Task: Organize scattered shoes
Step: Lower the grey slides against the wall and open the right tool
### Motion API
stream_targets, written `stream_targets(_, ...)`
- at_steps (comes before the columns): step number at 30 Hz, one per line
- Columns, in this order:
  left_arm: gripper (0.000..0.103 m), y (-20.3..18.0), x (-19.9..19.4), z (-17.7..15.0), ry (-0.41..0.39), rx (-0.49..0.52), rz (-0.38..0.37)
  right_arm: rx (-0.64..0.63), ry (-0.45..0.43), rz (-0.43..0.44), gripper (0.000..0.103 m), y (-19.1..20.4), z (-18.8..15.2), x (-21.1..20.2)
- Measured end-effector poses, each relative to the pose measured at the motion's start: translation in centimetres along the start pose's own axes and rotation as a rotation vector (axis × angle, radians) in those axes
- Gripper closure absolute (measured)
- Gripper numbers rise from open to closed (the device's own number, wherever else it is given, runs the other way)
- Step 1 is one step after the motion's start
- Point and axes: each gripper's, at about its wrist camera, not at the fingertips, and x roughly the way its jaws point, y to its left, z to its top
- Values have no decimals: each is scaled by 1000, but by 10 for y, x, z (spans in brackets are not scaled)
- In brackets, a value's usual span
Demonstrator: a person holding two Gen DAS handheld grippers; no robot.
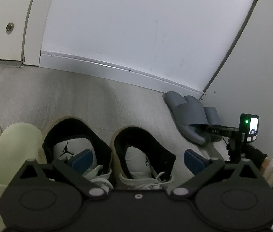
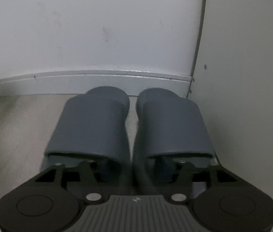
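Left wrist view: the left hand-held gripper (image 1: 136, 157) was spread wide and held nothing. Its left pad sat in the mouth of the left sneaker (image 1: 76, 150); its right pad hung outside the right sneaker (image 1: 144, 158), so the jaws straddled that shoe's collar. Both sneakers stood side by side on the floor (image 1: 59, 94), directly ahead and below, long axes running away toward the skirting board (image 1: 117, 71). A pale green slipper pair (image 1: 7, 147) lay just beside them to the left. The grey slippers (image 1: 188, 114) lay well apart to the right, at the corner, with the right hand-held gripper (image 1: 216, 130) at their heels.

Right wrist view: the right hand-held gripper (image 2: 135, 166) was spread wide, one finger reaching under each strap of the grey slippers (image 2: 130, 127), gripping neither as far as could be judged. The pair lay straight ahead, parallel, toes at the skirting board (image 2: 78, 81). The right hand was plainly the nearer to them.
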Motion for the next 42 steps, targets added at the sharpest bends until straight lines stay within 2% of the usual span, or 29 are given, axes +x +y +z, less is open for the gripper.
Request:
stream_targets(1, 1, 0, -2, 0, -3, 1, 1, -31, 14, -4, 23, 2, 1, -2)
stream_targets(9, 1, 2, -15, 2, -24, 11, 18, -203, 91, -40, 18, 18, 7, -8)
stream_targets(19, 1, 6, -12, 4, -13, 0, 28, -620, 123, -85, 13, 47, 7, -23)
stream_targets(22, 1, 6, -8, 4, -5, -2, 24, -685, 115, -106, 14, 55, 4, -32)
stream_targets(24, 1, 7, -6, 4, 1, -6, 23, -669, 89, -91, 20, 59, 2, -42)
stream_targets(26, 1, 7, -5, 3, 3, -10, 21, -628, 70, -47, 44, 65, 1, -53)
stream_targets(30, 1, 7, -5, 3, 4, -7, 20, -636, 72, -92, 68, 80, -7, -48)
stream_targets(31, 1, 7, -5, 3, 4, -5, 22, -610, 84, -96, 78, 79, -6, -43)
stream_targets(37, 1, 13, -7, 4, -2, -33, 35, -483, 110, -142, 81, 73, 4, -22)
stream_targets(42, 1, 14, -10, 3, -7, -36, 42, -419, 114, -137, 80, 67, 14, -10)
